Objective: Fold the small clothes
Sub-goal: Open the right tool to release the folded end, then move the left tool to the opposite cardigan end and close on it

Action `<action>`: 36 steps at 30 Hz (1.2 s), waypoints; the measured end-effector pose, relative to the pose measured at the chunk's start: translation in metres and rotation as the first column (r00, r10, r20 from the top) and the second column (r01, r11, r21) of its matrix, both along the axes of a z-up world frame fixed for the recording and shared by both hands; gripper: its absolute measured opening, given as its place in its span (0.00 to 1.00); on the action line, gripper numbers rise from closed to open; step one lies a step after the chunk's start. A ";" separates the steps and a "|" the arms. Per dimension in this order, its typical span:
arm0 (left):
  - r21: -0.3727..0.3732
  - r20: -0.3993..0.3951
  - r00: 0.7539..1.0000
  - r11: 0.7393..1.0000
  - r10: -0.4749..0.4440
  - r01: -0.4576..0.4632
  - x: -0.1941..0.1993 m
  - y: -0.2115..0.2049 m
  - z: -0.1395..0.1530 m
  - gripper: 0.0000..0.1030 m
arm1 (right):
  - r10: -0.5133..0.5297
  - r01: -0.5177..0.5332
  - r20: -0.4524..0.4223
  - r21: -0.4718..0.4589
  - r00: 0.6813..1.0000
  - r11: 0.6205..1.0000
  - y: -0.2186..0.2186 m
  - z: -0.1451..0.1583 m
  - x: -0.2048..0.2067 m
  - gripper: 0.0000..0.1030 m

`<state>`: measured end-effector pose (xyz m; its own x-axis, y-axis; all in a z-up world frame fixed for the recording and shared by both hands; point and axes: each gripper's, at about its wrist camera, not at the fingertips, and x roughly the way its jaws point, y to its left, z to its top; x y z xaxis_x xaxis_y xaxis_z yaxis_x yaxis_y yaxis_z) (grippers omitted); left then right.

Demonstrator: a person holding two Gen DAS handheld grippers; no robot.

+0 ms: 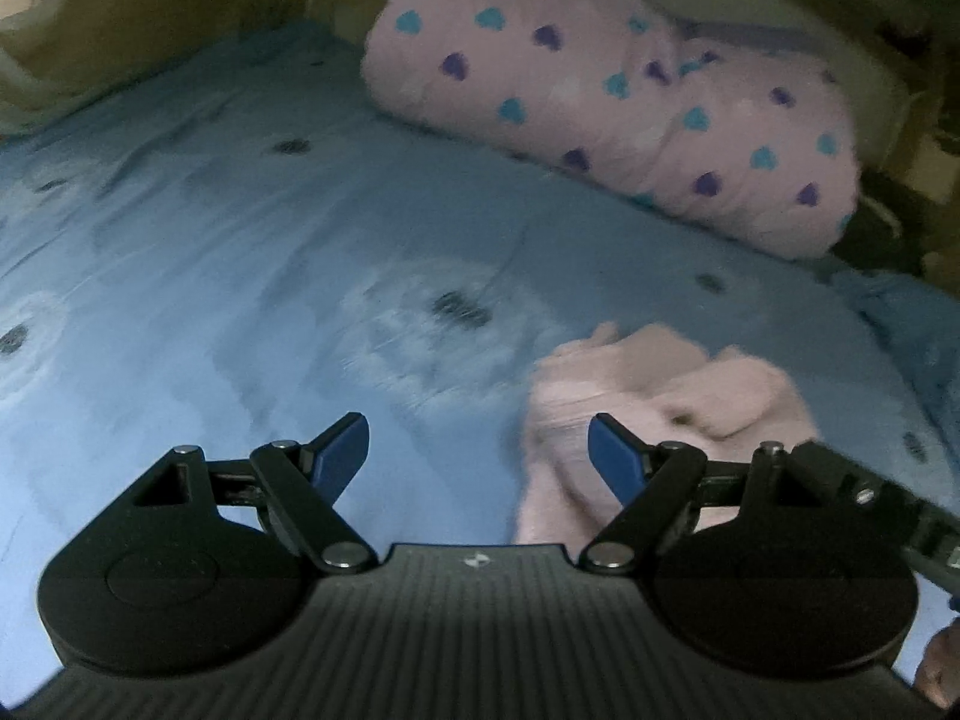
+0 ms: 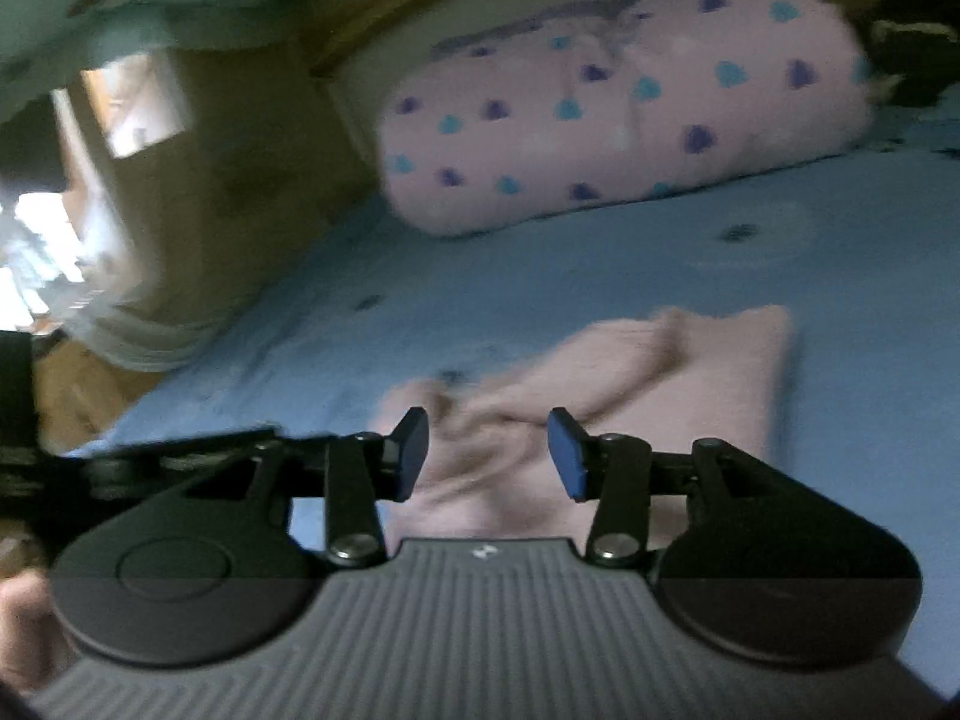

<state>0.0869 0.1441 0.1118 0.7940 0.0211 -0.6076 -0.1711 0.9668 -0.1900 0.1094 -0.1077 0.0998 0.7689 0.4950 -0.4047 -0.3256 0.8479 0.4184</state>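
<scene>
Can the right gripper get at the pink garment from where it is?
Probably yes. The right gripper is open, and the pink garment lies loose on the blue sheet right ahead of its fingers, with nothing between them.

Small pale-pink garment, soft and fuzzy in texture, lying crumpled on the blue patterned bed sheet. Its surface is rumpled into folds. One straighter edge lies on the far side in the right wrist view.
</scene>
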 end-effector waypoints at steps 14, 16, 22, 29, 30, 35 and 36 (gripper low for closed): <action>0.134 -0.036 0.957 0.948 -0.287 0.289 0.051 -0.062 0.016 0.81 | -0.113 0.103 -0.118 -0.088 0.987 0.991 -0.070 -0.039 -0.042 0.56; 0.191 -0.054 0.942 0.923 -0.330 0.334 0.061 -0.077 0.012 0.81 | -0.092 0.081 -0.096 -0.114 0.991 0.990 -0.066 -0.034 -0.044 0.59; 0.251 -0.126 0.902 0.866 -0.413 0.432 0.090 -0.118 -0.013 0.81 | -0.057 0.047 -0.082 -0.113 0.995 0.992 -0.061 -0.035 -0.044 0.66; 0.215 -0.087 0.924 0.898 -0.374 0.384 0.112 -0.122 -0.031 0.16 | -0.123 0.110 -0.133 -0.098 0.984 0.989 -0.075 -0.044 -0.032 0.66; 0.177 -0.050 0.942 0.926 -0.331 0.335 0.113 -0.111 -0.027 0.13 | -0.140 0.129 -0.135 -0.087 0.981 0.988 -0.079 -0.044 -0.031 0.66; 0.144 -0.051 0.989 0.978 -0.142 0.148 0.132 -0.063 -0.024 0.12 | -0.192 0.184 -0.133 -0.071 0.972 0.980 -0.089 -0.044 -0.029 0.66; 0.127 -0.071 0.989 0.982 -0.131 0.139 0.134 -0.054 -0.026 0.12 | -0.192 0.184 -0.132 -0.071 0.973 0.980 -0.088 -0.044 -0.029 0.66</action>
